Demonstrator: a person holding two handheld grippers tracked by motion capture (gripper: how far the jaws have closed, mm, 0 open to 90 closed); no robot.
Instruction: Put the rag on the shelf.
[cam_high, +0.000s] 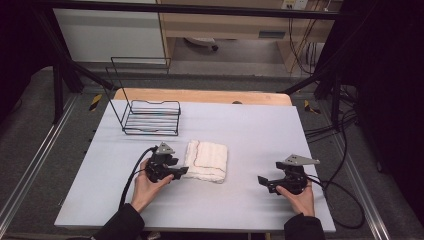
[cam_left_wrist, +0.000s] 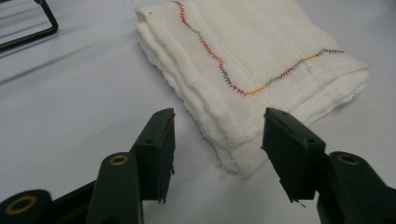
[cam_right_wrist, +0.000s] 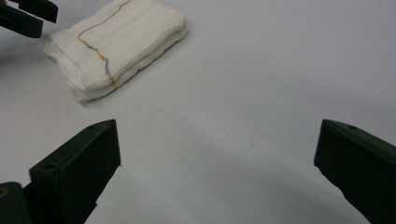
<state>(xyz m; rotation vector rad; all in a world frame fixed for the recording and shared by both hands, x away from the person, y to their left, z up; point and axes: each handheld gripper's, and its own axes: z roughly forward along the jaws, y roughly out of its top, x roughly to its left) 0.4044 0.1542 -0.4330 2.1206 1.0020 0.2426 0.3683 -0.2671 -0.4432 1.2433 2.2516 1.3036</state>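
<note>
Looking down from the high view, a folded white cloth (cam_high: 206, 161) lies flat near the middle of the pale table (cam_high: 250, 130), and the left gripper (cam_high: 181, 171) sits at its near-left corner, low to the surface; the right gripper (cam_high: 262, 180) rests well apart on the right side, pointing toward the cloth. A black wire rack (cam_high: 150, 117) stands empty at the far left of the table, which suggests, as a guess, that the cloth may be bound there. From the left gripper view, the cloth's (cam_left_wrist: 243, 65) nearest corner reaches in between the two black jaws, which stand partly apart and do not yet press on the fabric; its coloured stitching (cam_left_wrist: 219, 65) faces up. From the right gripper view, the jaws are spread wide with bare table (cam_right_wrist: 261, 93) between them, and the cloth (cam_right_wrist: 121, 42) lies off toward the upper left. Judging from all this, the grasp is only being set up: nothing is lifted, and pinching, raising and placing remain.
</note>
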